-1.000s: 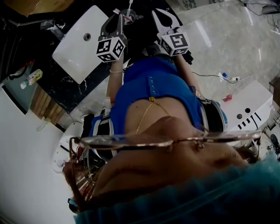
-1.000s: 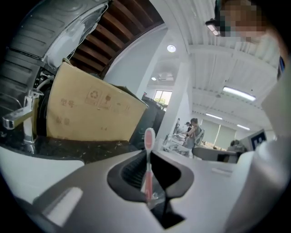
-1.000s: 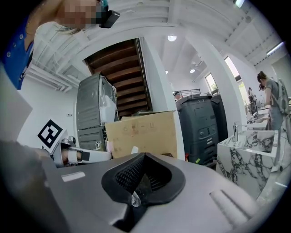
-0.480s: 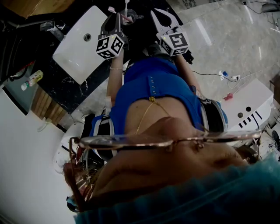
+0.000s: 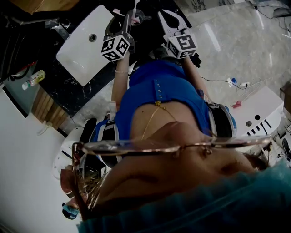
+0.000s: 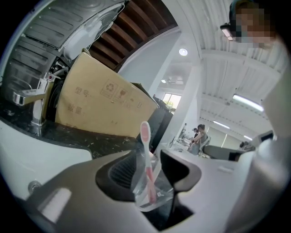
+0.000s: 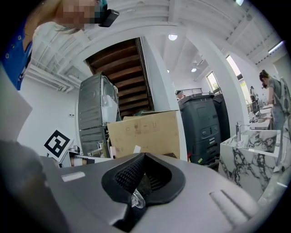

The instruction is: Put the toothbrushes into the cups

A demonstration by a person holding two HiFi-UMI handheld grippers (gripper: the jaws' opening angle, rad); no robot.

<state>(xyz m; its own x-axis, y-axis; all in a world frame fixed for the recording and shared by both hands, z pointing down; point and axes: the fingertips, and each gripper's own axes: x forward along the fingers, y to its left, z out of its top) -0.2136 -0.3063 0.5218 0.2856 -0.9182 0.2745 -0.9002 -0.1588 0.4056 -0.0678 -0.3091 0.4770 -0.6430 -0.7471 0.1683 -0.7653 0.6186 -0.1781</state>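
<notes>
A pink toothbrush point(image 6: 146, 159) stands head-up in a clear plastic cup point(image 6: 152, 193) on the black counter. My left gripper point(image 6: 152, 170) straddles the cup. Its jaws are opening, and the pads stand clear of the brush and the cup. In the head view the left gripper point(image 5: 119, 22) is beside the cup point(image 5: 138, 17), from which a white handle point(image 5: 135, 6) also sticks up. My right gripper point(image 5: 169, 19) is to the right of the cup, shut with nothing held. Its own view shows the shut right gripper point(image 7: 143, 175), with a bit of clear plastic glinting below.
A white sink basin point(image 5: 84, 43) lies left of the cup, with a chrome faucet point(image 6: 27, 98) at its back. A cardboard box point(image 6: 100, 104) leans behind the black marble counter point(image 6: 86, 136). A black bin point(image 7: 200, 127) and a marble washstand point(image 7: 254, 145) stand further off.
The left gripper's jaws have spread apart and let go of the pink toothbrush, which now stands in the cup. The right gripper has not moved.
</notes>
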